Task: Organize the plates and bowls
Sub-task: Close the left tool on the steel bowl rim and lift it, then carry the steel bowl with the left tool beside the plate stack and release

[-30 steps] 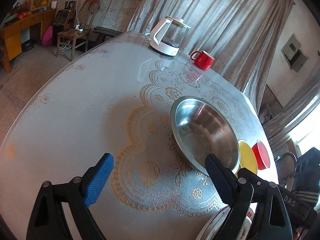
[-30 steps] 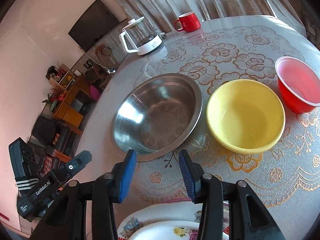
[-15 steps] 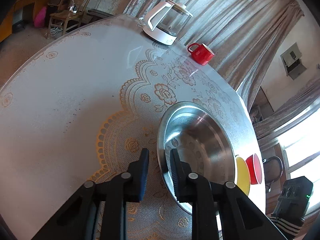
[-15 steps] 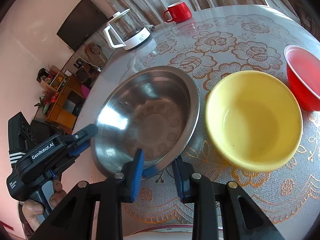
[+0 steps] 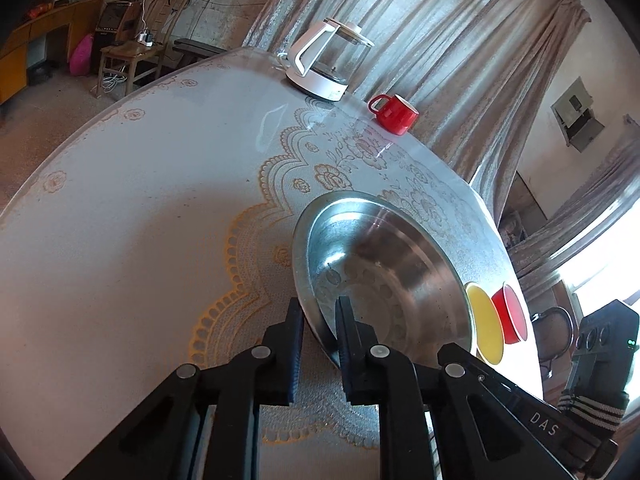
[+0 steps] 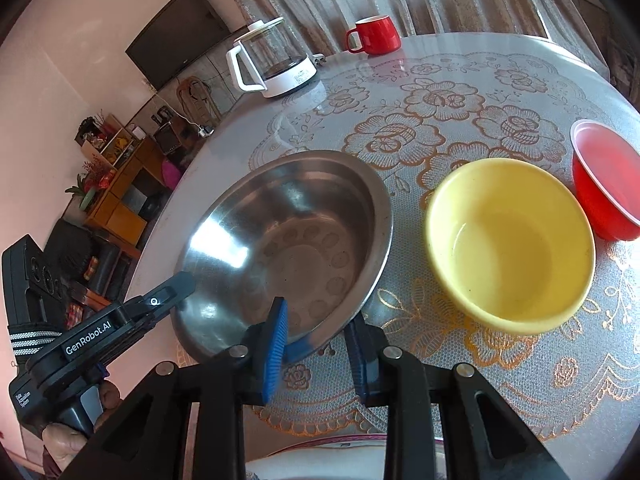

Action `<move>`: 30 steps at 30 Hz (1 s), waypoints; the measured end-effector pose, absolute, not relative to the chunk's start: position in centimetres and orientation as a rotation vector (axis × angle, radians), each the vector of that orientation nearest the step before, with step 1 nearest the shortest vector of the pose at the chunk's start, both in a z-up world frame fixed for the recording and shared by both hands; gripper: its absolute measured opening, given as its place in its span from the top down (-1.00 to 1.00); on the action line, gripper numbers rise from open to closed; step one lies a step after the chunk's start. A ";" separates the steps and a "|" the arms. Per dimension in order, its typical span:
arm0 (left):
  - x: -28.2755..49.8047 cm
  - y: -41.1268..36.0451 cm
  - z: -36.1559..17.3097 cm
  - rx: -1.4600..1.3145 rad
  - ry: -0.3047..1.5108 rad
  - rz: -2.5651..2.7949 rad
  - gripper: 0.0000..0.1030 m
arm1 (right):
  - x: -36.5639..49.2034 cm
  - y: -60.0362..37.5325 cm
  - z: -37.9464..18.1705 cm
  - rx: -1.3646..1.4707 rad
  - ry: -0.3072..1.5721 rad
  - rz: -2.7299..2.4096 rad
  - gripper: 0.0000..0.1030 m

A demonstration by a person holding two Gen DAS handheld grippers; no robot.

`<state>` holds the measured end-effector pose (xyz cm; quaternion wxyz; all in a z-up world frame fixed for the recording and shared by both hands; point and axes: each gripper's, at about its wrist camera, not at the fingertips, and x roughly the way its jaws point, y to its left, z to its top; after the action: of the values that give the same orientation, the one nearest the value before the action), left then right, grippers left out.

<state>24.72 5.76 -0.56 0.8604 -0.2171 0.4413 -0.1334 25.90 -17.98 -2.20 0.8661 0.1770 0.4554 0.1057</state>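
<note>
A large steel bowl (image 5: 384,272) (image 6: 288,240) sits on the lace-covered table. My left gripper (image 5: 320,320) is shut on its near-left rim, one finger inside and one outside. My right gripper (image 6: 316,328) straddles the bowl's front rim, one blue pad inside and one outside, closed onto it. The left gripper (image 6: 176,288) also shows in the right wrist view at the bowl's left rim. A yellow bowl (image 6: 508,244) (image 5: 484,328) stands right of the steel bowl, and a red bowl (image 6: 604,176) (image 5: 512,312) beyond it.
A white glass kettle (image 5: 324,64) (image 6: 272,60) and a red mug (image 5: 394,114) (image 6: 374,34) stand at the table's far edge. A floral plate's rim (image 6: 344,448) lies just below my right gripper. Curtains hang behind the table.
My left gripper moved to the steel bowl and closed on its rim. My right gripper moved forward and closed over the bowl's front rim.
</note>
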 end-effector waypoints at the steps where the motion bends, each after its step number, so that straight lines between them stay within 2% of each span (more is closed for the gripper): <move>1: 24.0 6.2 -0.4 -0.456 0.918 -0.265 0.69 | 25.7 -17.6 -2.1 0.359 0.954 0.233 0.46; 17: 10.9 13.5 0.3 -0.509 0.839 -0.121 0.62 | 18.7 -9.6 -1.2 0.210 0.961 0.463 0.46; 30: 6.4 14.5 -0.9 -0.477 0.867 -0.073 0.58 | 14.3 -7.2 -2.5 0.150 0.995 0.533 0.46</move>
<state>6.40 14.49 -0.89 0.8794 -0.2289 0.4159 -0.0352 14.29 -7.20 -2.53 0.8423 0.0710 0.4711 0.2521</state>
